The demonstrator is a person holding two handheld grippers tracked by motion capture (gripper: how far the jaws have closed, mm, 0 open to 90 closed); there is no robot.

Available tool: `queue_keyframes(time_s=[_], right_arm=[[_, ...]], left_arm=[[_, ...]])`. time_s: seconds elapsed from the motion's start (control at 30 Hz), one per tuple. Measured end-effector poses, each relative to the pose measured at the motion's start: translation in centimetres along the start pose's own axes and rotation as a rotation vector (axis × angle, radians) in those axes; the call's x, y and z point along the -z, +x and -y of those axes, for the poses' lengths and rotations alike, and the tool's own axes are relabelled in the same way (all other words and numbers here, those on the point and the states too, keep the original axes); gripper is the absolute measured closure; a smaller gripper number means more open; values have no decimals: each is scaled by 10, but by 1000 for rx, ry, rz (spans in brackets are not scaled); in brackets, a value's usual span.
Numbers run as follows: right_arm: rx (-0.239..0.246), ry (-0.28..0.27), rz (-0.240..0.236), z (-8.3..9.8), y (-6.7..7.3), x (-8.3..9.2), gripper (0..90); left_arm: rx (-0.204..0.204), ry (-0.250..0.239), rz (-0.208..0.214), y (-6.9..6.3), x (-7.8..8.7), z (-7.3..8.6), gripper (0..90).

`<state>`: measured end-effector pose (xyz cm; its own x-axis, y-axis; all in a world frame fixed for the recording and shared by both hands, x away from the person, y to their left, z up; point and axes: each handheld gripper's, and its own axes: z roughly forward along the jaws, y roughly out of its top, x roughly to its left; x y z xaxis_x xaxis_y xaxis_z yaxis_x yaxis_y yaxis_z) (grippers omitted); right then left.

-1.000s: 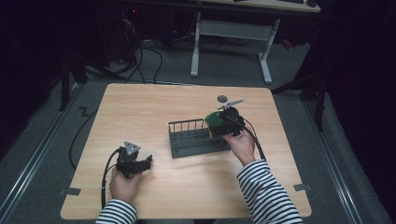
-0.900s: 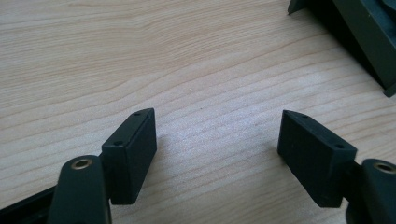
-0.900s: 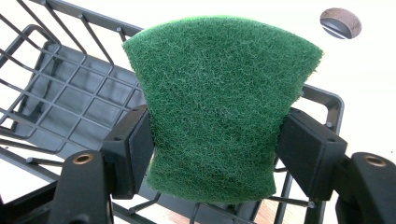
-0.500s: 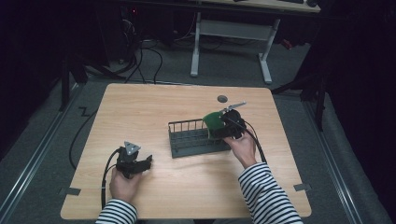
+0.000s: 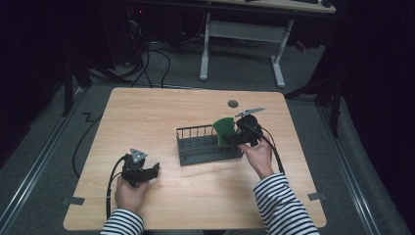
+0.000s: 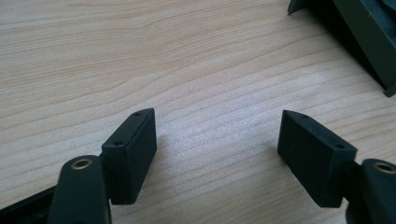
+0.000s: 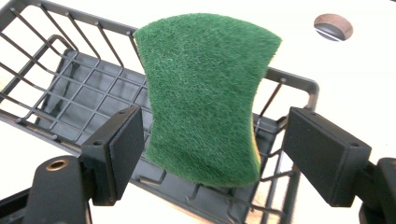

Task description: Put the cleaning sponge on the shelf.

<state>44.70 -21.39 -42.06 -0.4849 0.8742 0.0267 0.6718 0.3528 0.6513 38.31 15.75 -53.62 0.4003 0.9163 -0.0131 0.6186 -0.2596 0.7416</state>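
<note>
A green scouring sponge [image 7: 205,93] with a yellow back stands on edge in the right end of a dark wire rack [image 7: 70,93] on the wooden table. My right gripper [image 7: 215,149] has its jaws on either side of the sponge; they have just been opening, and the right pad stands clear of it. From above, the sponge [image 5: 224,129] leans at the right end of the rack [image 5: 200,147], with the right gripper [image 5: 234,134] just beside it. My left gripper [image 5: 152,170] rests near the table's front left, and its jaws [image 6: 217,140] are open over bare wood.
A round dark grommet [image 5: 233,103] sits in the tabletop behind the rack. A corner of the rack [image 6: 369,42] lies ahead and right of the left gripper. Cables trail off the table's left side, and a white desk frame [image 5: 240,34] stands beyond.
The sponge and the right gripper have shifted slightly left and down at the rack's right end. The left hand has kept still.
</note>
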Motion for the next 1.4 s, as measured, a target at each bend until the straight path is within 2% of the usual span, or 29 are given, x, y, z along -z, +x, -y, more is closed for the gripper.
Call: queue_keyframes(time_s=[0.3, 0.57, 0.67, 0.87, 1.07, 1.27, 1.4], right_arm=[[-37, -35, 4, 4, -11, 22, 235], [-39, -59, 13, 9, -16, 40, 259], [-55, -67, 4, 15, -22, 45, 274], [-68, -66, 29, 27, -32, 58, 279], [-65, -95, 48, 33, -36, 72, 302], [-92, -90, 67, 46, -41, 77, 310], [-98, -114, 71, 52, -43, 84, 320]], left_arm=[[-1, 0, 0, 0, 0, 0, 288], [0, 0, 0, 0, 0, 0, 288], [0, 0, 0, 0, 0, 0, 288], [0, 0, 0, 0, 0, 0, 288], [1, -1, 0, 0, 0, 0, 290], [1, 0, 1, 0, 0, 0, 291], [2, 0, 1, 0, 0, 0, 291]])
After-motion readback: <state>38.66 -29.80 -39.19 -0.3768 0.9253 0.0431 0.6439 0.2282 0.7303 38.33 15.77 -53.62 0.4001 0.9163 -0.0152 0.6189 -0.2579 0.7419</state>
